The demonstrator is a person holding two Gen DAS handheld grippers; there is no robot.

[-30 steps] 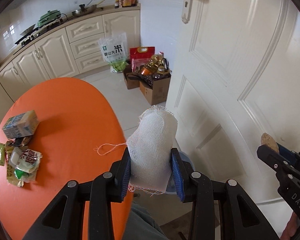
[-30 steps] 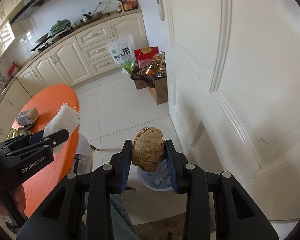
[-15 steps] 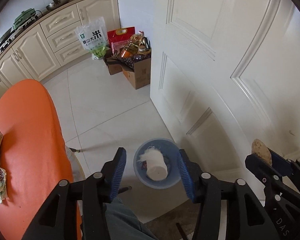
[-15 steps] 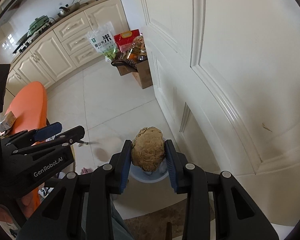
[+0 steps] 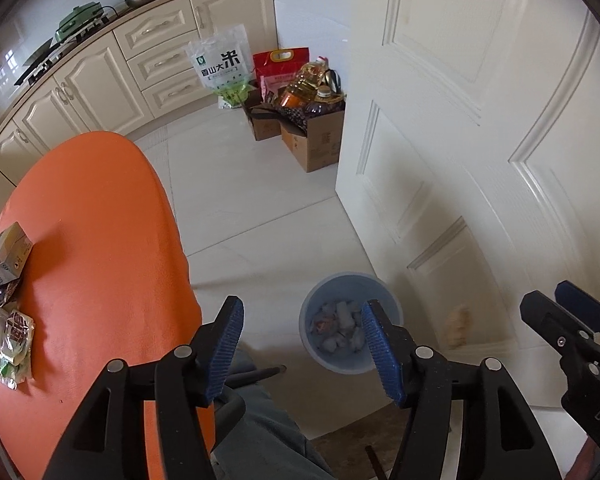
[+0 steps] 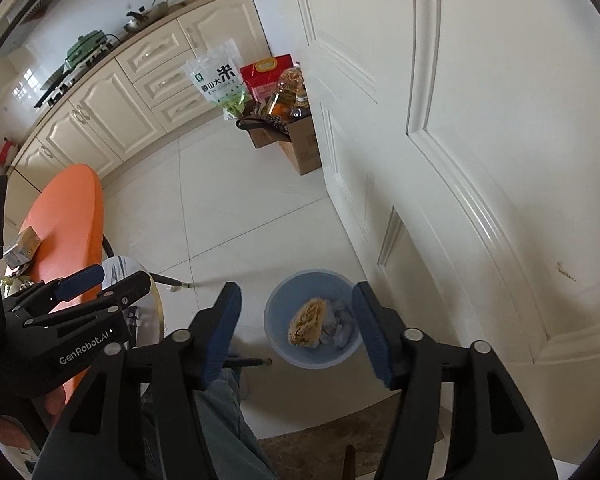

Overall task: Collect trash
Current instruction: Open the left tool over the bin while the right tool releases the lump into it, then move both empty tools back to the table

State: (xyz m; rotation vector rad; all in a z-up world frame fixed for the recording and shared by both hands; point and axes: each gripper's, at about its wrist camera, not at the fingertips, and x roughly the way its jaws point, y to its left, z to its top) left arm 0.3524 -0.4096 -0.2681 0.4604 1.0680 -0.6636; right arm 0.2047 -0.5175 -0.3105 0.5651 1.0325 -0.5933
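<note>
Trash is going into the blue bin (image 6: 314,318) on the floor by the white door (image 6: 480,140), and this step is the drop. A brown lump (image 6: 307,322) sits in the bin, on top of white scraps. More trash waits on the orange table (image 5: 100,240), well away from the bin: a small carton (image 5: 6,255) and some wrappers (image 5: 10,342).

The left gripper (image 5: 302,350) has its fingers spread apart with nothing in them. The right gripper (image 6: 296,330) is the same, wide and empty, above the bin.

1 second ago the left fingers held a white cloth and the right fingers held the brown lump. Both pairs of fingers have just been opening, and now both things are in the bin.

Next, I think, both hands should go back to the table and pick up the wrappers and carton.
</note>
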